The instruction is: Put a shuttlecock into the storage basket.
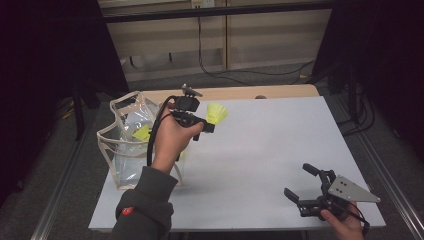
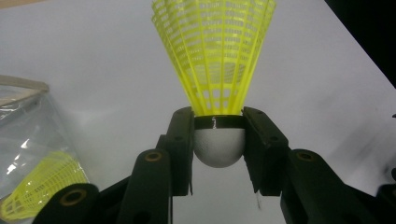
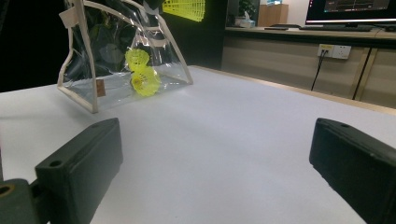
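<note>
Between the pads of the left gripper (image 2: 218, 140) sits a yellow shuttlecock (image 2: 215, 60), clamped at its white cork, skirt pointing away from the jaws, held above the white table (image 1: 260, 150). Beside it stands a clear bag (image 1: 125, 145) holding two more shuttlecocks (image 3: 142, 74). Well apart, the right gripper (image 1: 300, 181) rests wide open, holding nothing.

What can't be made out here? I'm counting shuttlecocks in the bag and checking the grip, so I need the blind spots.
- Clear bag, high view: the left forearm and glare cover much of it, so the count inside is unsure.
- Clear bag, left gripper view: cut off by the left edge, one yellow shuttlecock inside partly seen.
- Held shuttlecock, left gripper view: skirt top cut off by the edge.
- Right gripper, high view: the hand is cut off by the bottom edge.
</note>
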`<state>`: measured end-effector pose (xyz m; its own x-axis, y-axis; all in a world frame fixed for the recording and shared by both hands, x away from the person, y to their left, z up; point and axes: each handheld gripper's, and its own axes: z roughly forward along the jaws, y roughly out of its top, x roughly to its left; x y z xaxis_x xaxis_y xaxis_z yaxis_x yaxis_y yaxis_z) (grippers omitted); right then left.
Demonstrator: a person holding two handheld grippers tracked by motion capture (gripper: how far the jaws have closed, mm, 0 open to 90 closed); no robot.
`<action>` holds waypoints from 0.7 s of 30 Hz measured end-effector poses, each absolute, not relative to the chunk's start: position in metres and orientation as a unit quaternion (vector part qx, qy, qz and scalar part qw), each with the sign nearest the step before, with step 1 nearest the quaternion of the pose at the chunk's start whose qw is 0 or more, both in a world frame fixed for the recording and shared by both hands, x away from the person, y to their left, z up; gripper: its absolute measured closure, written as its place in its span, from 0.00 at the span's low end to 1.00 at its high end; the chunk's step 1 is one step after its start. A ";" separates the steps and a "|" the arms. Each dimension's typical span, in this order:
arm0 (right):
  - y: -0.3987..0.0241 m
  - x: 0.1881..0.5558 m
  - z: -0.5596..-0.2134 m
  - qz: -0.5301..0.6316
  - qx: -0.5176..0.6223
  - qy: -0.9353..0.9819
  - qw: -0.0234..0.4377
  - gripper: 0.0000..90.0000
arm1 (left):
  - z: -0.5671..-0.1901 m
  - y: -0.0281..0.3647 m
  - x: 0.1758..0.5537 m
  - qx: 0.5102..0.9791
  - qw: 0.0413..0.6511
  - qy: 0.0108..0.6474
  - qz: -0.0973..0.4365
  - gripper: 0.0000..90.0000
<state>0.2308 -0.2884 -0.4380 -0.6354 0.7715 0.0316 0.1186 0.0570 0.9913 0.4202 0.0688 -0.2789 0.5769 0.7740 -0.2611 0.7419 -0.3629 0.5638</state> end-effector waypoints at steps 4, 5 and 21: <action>-0.289 0.231 -0.438 0.602 0.330 0.675 0.271 0.03 | -0.275 0.071 0.420 0.824 0.328 0.461 0.027 0.72; -0.289 0.231 -0.438 0.602 0.330 0.675 0.272 0.03 | -0.274 0.071 0.420 0.823 0.327 0.463 0.025 0.72; -0.289 0.231 -0.438 0.601 0.330 0.675 0.271 0.03 | -0.258 0.078 0.421 0.822 0.321 0.470 0.032 0.72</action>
